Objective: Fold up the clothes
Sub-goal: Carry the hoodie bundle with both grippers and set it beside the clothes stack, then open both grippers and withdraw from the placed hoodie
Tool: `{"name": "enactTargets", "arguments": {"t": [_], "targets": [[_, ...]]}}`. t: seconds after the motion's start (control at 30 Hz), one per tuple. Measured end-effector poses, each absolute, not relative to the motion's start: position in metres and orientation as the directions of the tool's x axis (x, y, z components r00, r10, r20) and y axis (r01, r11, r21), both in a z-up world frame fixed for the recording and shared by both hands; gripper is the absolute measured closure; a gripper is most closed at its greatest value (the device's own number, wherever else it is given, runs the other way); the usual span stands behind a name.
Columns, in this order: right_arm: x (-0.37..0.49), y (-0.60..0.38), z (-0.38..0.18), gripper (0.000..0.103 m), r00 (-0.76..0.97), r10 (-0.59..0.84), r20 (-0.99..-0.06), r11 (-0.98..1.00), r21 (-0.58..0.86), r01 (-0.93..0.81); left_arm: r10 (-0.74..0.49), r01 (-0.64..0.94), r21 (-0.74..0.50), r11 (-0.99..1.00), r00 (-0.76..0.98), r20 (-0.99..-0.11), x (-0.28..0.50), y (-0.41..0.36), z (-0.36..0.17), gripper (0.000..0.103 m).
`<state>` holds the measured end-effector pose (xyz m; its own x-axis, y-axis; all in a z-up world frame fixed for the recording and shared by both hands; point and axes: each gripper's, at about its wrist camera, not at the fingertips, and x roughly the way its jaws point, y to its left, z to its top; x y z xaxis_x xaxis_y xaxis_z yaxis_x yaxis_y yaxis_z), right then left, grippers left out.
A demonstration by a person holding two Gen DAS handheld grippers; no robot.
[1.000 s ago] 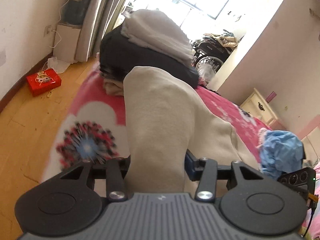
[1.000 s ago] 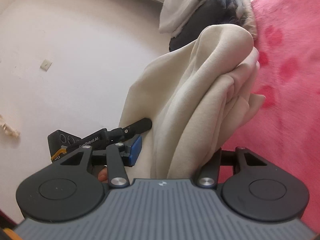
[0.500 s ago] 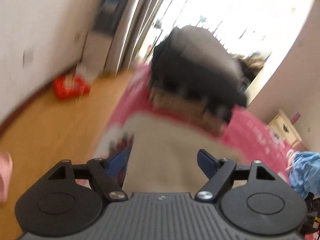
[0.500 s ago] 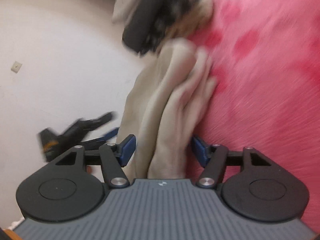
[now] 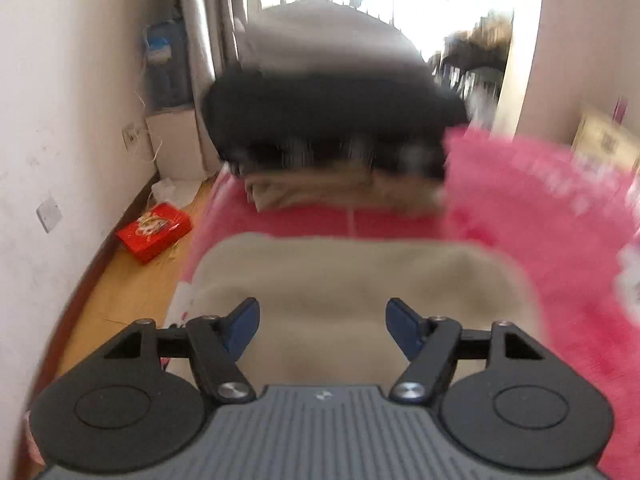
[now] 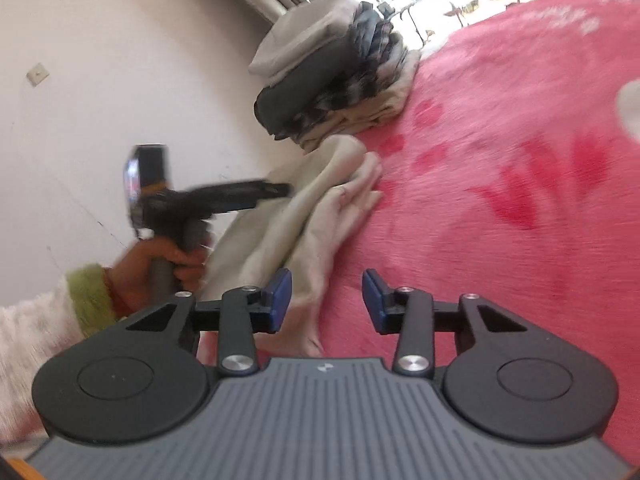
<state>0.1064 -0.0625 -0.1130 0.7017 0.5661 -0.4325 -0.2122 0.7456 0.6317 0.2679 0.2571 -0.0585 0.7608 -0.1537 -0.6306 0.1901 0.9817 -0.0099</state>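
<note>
A: On the bed (image 6: 520, 120), near its wall-side edge, lies the beige garment (image 5: 352, 280), folded into a soft bundle on the pink blanket (image 5: 540, 220).

B: Where is it relative to the pile (image 6: 336, 64)?

A: Just short of it. The pile of folded clothes sits farther along the same edge, a dark piece and a grey one on top, and one end of the garment reaches close to its base. Whether they touch I cannot tell.

B: And the left gripper (image 5: 322, 320)?

A: Spread. Its jaws have just been closing a little, but the blue pads (image 5: 242, 326) stand clear on either side of the garment, which lies under and between them without being pinched. From the right wrist view it points at the cloth from the wall side, a hand (image 6: 160, 264) in a green-cuffed sleeve (image 6: 86, 296) gripping its handle.

B: The right gripper (image 6: 326, 300)?

A: Also spread, its jaws just having been closing. Only blanket shows in the gap; the garment's near end lies beside its left pad, unpinched.

B: Anything off the bed?

A: A red box (image 5: 154, 232) on the wooden floor by the wall. Much of the left view is blurred.
</note>
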Motion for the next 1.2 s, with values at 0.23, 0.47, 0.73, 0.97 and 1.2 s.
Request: {"name": "enactTargets", "arguments": {"t": [0.23, 0.47, 0.73, 0.97, 1.2], "targets": [[0.048, -0.087, -0.105, 0.065, 0.685, 0.544, -0.484, 0.781, 0.591, -0.202, -0.152, 0.398, 0.203, 0.895, 0.699, -0.699, 0.155, 0.218, -0.095, 0.031], [0.025, -0.076, -0.084, 0.063, 0.657, 0.513, -0.552, 0.827, 0.523, -0.206, -0.064, 0.244, 0.194, 0.95, 0.761, -0.646, 0.131, 0.204, -0.085, 0.031], [-0.025, -0.058, -0.04, 0.041, 0.661, 0.486, -0.572, 0.859, 0.451, -0.242, -0.066, 0.1, 0.018, 0.995, 0.771, -0.634, 0.011, 0.218, -0.016, 0.013], [-0.077, -0.029, -0.015, 0.021, 0.682, 0.453, -0.574, 0.89, 0.337, -0.307, -0.083, -0.07, -0.19, 0.979, 0.719, -0.69, -0.077, 0.222, 0.005, 0.01], [-0.102, -0.022, 0.0, 0.001, 0.724, 0.409, -0.555, 0.908, 0.322, -0.266, -0.035, -0.137, -0.204, 0.969, 0.745, -0.667, -0.119, 0.22, 0.024, 0.008]]}}
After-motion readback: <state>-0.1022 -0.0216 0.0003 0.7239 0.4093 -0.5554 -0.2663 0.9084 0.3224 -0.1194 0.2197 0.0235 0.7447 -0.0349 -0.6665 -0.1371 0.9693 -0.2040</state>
